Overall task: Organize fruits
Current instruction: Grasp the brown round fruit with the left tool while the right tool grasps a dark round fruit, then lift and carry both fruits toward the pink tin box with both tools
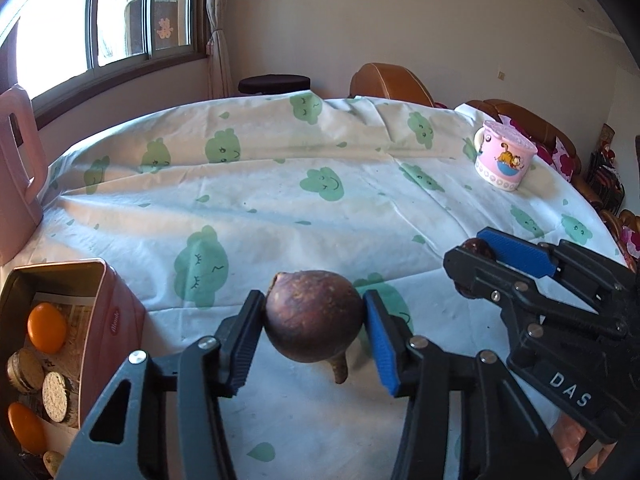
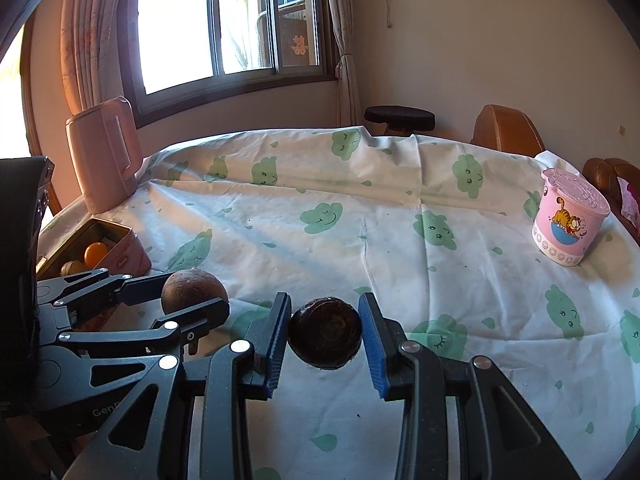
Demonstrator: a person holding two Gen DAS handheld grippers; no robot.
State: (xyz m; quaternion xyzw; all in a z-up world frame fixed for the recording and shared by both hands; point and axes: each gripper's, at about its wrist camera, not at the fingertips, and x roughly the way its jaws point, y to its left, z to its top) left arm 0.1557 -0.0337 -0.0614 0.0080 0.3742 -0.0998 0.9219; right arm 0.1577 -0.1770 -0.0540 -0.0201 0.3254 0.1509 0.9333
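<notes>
A round dark-brown fruit [image 1: 314, 316] was clamped in the left gripper [image 1: 314, 334] and a flatter dark one [image 2: 325, 334] in the right gripper [image 2: 325, 338], seemingly for carrying to the pink tin [image 1: 116, 312] at near left.

Walls: plain cream wall [image 1: 400, 20], bare.
Window: wide sliding window [image 2: 224, 24] with a dark wooden frame, bright daylight outside.
Curtains: pale curtain [image 2: 348, 52] tied back at the window's right; another [image 2: 88, 40] at its left.
Furniture: round dark stool [image 2: 399, 117] and brown leather chair [image 2: 506, 130] beyond the table.
Table cover: white cloth [image 2: 380, 216] printed with green clouds, creased.
Light: warm sun from the left.
</notes>
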